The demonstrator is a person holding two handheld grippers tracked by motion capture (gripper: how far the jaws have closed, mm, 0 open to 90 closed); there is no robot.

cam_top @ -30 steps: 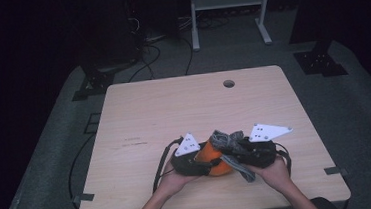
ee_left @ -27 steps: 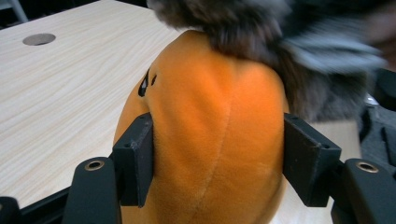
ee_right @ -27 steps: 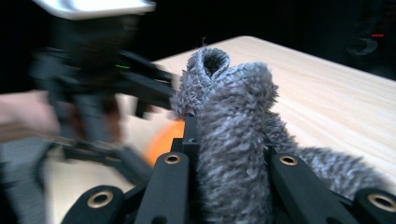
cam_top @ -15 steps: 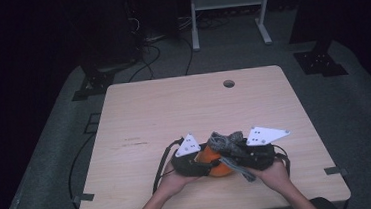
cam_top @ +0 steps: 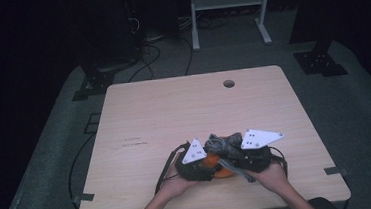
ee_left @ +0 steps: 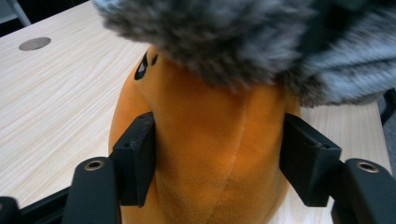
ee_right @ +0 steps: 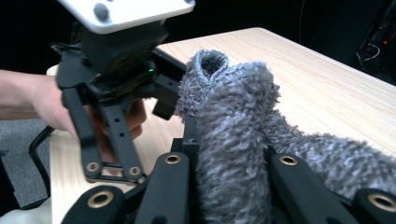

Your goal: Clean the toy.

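Orange plush toy (ee_left: 210,154): clamped in left claw (ee_left: 219,168), low on the tabletop (cam_top: 174,115).
Grey fuzzy cloth (ee_right: 233,135): gripped by right claw (ee_right: 229,186), draped over the toy.

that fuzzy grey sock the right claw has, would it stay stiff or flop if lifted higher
Probably flop: the grey fuzzy sock bends over in a soft fold above the right claw, and its free end trails limp on the table. It looks light. The pile seems grippy, so slipping is unlikely.
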